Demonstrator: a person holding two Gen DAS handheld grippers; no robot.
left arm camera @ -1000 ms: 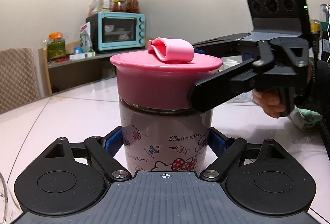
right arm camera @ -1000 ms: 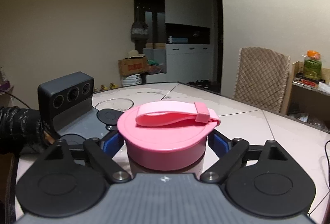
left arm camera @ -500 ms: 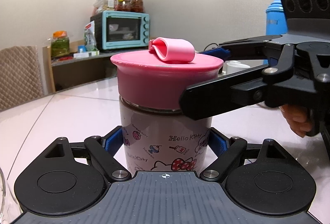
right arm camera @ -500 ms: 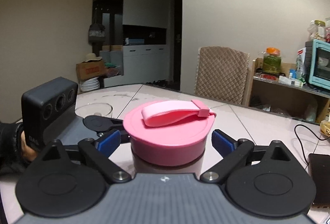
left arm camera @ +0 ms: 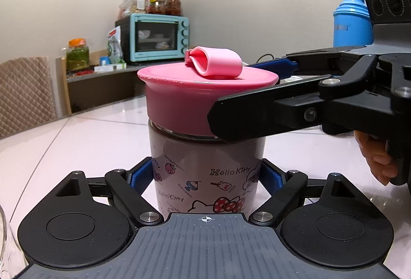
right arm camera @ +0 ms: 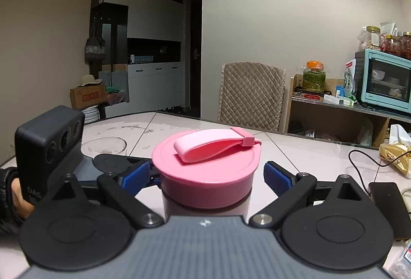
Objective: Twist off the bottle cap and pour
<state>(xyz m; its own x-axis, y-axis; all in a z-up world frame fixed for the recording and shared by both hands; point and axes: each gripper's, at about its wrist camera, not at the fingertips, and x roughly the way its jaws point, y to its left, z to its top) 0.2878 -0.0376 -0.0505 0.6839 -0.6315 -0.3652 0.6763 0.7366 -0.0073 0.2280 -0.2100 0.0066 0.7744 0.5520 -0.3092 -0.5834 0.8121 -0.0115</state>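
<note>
The left gripper (left arm camera: pixel 206 176) has its jaws pinching the lower body of the Hello Kitty bottle (left arm camera: pixel 205 173), holding it upright on the bench (left arm camera: pixel 77 140). The right gripper (right arm camera: pixel 206 173) sits level with the pink cap (right arm camera: pixel 205 171), jaws spread, blue pads (right arm camera: pixel 277 177) just off either side of its rim. The cap is not yet gripped, so this reads as a re-grip between turns. To do it well, the right jaws should close squarely on the cap's wall, below the flared lip and clear of the strap (right arm camera: pixel 213 146), while the left holds firm against the twist. The count: one bottle, one cap, one strap, and one glass bowl (right arm camera: pixel 105 146) beyond the bottle.
</note>
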